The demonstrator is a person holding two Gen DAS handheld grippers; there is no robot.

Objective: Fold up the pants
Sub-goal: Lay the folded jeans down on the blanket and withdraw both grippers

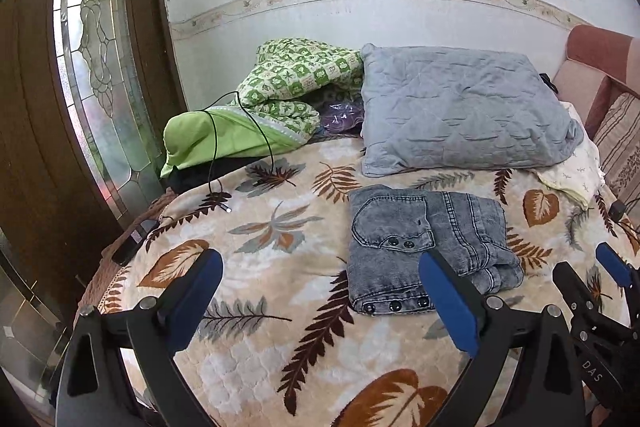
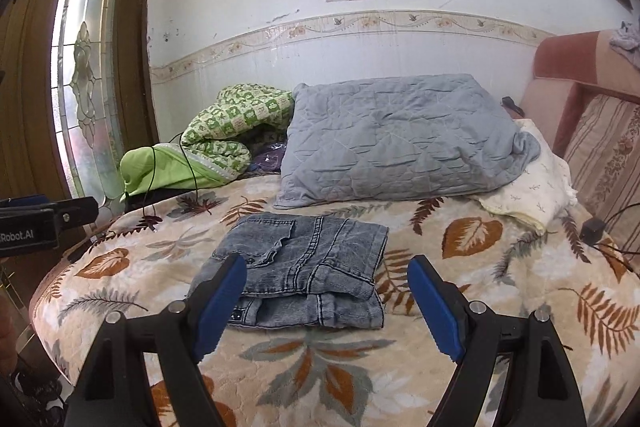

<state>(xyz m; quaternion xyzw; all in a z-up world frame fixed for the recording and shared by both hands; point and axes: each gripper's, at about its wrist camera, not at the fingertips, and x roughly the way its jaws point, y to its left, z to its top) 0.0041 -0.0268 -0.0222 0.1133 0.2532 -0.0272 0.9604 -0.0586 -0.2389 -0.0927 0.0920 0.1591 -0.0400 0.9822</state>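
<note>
Folded grey jeans point(image 2: 298, 267) resting mid-blanket point(image 2: 460, 367), near the pillow point(image 2: 400, 143); left gripper point(image 1: 320, 291) and right gripper point(image 2: 326, 291) spread wide, empty; stray fingertip snag could undo top layer.

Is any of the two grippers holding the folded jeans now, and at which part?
Nothing is held. The left gripper and the right gripper are both open, and the folded jeans lie free on the leaf-patterned blanket.
</note>
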